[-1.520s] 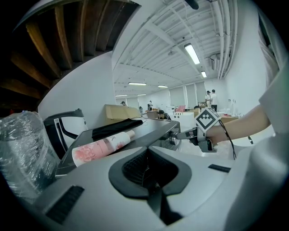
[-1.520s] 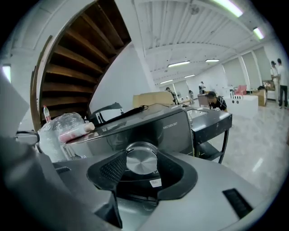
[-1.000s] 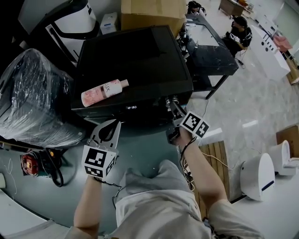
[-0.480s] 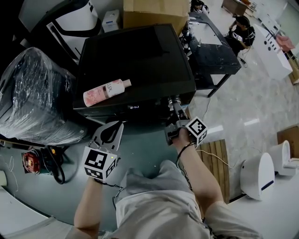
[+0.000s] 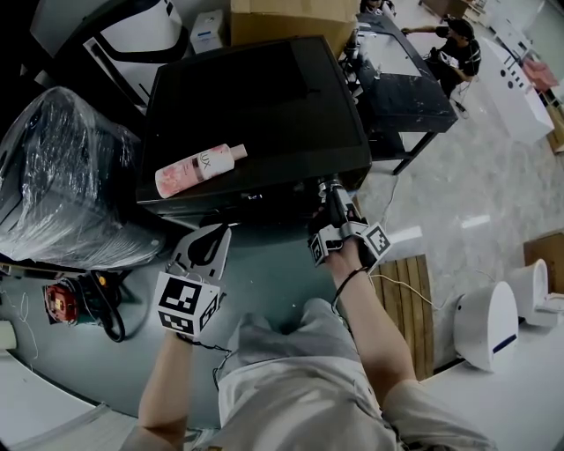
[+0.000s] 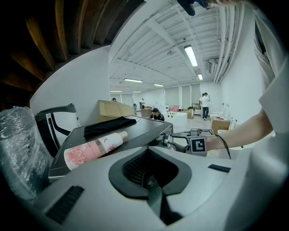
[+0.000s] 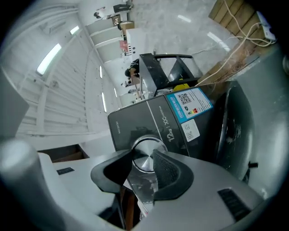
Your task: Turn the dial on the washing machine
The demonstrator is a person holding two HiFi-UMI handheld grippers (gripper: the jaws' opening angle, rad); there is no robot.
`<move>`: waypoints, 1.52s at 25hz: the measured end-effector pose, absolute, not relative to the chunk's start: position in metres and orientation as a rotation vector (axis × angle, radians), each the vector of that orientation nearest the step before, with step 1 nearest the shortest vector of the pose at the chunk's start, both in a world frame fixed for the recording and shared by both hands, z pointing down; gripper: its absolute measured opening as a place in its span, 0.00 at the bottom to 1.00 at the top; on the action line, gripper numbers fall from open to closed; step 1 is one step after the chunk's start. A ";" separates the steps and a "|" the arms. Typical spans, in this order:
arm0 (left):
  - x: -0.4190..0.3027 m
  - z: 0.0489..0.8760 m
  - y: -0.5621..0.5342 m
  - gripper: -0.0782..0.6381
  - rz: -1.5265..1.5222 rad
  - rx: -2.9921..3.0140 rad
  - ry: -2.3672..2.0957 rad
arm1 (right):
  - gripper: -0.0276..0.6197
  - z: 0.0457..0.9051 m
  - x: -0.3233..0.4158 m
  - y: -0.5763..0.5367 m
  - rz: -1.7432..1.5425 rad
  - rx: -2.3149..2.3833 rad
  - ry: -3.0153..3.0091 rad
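Note:
The black washing machine stands in front of me, and its front panel fills the right gripper view. A round silver dial sits on that panel. My right gripper is shut on the dial, one ribbed pad pressing each side of it. In the head view the right gripper reaches under the machine's front edge, which hides the dial. My left gripper hangs shut and empty below the front edge, left of centre. Its jaws meet with nothing between them.
A pink bottle lies on the machine's lid. A plastic-wrapped bundle stands at the left, a cardboard box behind, a black table at the right rear with a seated person. A wooden pallet lies right.
My right gripper has closed onto the dial and rolled, its marker cube turning from facing up to the side. The left gripper has stayed where it was.

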State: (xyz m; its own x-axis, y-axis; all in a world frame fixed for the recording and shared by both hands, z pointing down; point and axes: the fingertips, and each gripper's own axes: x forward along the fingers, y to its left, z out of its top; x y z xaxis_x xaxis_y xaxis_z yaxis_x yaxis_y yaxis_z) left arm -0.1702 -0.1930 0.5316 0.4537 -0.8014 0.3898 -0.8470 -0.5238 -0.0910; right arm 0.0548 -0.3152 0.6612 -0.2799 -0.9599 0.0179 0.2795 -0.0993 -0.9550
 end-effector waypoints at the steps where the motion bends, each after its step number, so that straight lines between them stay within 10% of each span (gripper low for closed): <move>1: -0.170 0.531 -0.193 0.14 0.598 2.578 -1.465 | 0.28 0.661 0.055 -0.315 -1.585 -0.870 1.125; 19: -0.179 0.518 -0.184 0.14 0.646 2.524 -1.466 | 0.28 0.648 0.059 -0.308 -1.640 -0.898 1.150; 38: -0.180 0.412 -0.164 0.14 0.570 2.528 -1.550 | 0.15 0.412 0.031 -0.234 -0.945 -1.097 2.547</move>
State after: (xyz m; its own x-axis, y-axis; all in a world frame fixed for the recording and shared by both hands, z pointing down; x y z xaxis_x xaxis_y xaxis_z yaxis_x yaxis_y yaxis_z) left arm -0.1801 -0.1641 0.4124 0.4040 -0.8333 0.3773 -0.8793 -0.4675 -0.0909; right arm 0.0311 -0.2343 0.4119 -0.7004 -0.7116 0.0560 -0.5761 0.5172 -0.6330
